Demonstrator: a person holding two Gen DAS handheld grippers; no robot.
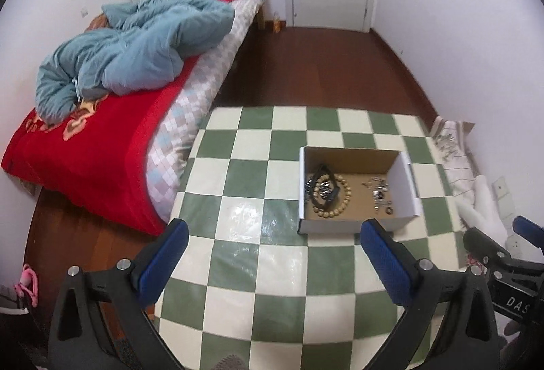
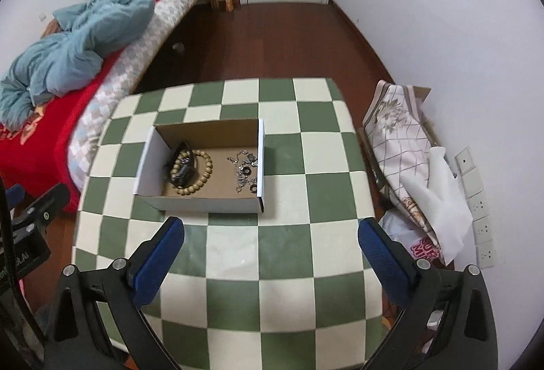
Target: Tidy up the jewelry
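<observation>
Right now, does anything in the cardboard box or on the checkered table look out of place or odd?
Nothing is spilled or damaged. All jewelry lies inside the open cardboard box: a wooden bead bracelet is tangled with dark pieces on the left, and thin silver chains lie heaped on the right. The green-and-white checkered table holds no loose pieces.

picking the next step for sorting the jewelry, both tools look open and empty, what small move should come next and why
Probably lower the right tool toward the box and over the bead bracelet. Both tools hang open and empty above the checkered table, the left tool too, and the bracelet is tangled with a dark strap, apart from the silver chains.
</observation>
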